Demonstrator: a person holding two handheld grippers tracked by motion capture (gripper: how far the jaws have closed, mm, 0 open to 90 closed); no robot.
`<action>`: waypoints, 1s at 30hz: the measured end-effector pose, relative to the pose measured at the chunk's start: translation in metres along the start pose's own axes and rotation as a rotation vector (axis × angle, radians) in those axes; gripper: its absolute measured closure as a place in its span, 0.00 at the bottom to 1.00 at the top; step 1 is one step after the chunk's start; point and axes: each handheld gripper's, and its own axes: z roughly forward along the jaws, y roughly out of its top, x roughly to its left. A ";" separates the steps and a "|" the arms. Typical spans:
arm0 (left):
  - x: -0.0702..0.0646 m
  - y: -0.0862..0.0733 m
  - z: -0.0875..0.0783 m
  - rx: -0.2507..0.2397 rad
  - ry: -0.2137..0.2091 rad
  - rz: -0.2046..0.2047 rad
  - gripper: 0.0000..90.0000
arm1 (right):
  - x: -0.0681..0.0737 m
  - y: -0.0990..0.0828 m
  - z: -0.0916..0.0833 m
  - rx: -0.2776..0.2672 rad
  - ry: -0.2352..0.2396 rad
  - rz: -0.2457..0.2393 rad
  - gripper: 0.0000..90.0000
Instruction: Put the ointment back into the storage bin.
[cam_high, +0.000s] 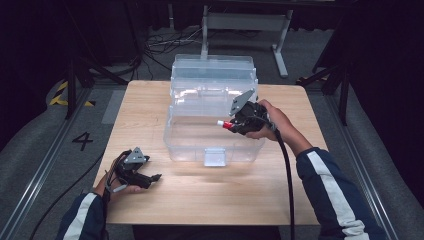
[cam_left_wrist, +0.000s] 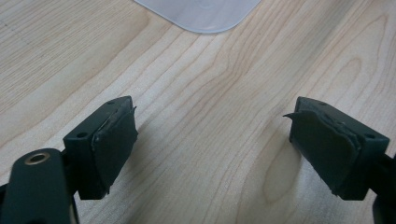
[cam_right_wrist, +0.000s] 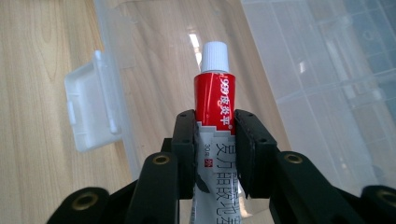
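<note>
1. A light wooden table (cam_high: 150, 100) stands on grey floor in a dark room, cables (cam_high: 160, 42) lying behind it.
2. One clear plastic box (cam_high: 212, 125), one tube (cam_right_wrist: 214, 91), two grippers.
3. The box, lid open, has one white latch (cam_high: 215, 156); I see nothing inside.
4. Right gripper (cam_high: 235, 125) clamps the red-and-white tube over the box's right side.
5. Left gripper (cam_high: 152, 177) rests on the table, jaws spread, nothing between them.
</note>
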 end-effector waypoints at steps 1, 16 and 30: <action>0.000 0.000 0.000 0.000 0.000 0.000 0.17 | 0.000 0.000 0.002 0.006 0.003 -0.006 0.79; 0.000 0.000 0.000 0.000 0.001 -0.001 0.17 | -0.008 0.000 0.039 0.152 0.076 -0.030 0.79; 0.000 0.000 0.000 0.000 0.001 -0.001 0.17 | -0.009 -0.005 0.056 0.231 0.150 -0.052 0.79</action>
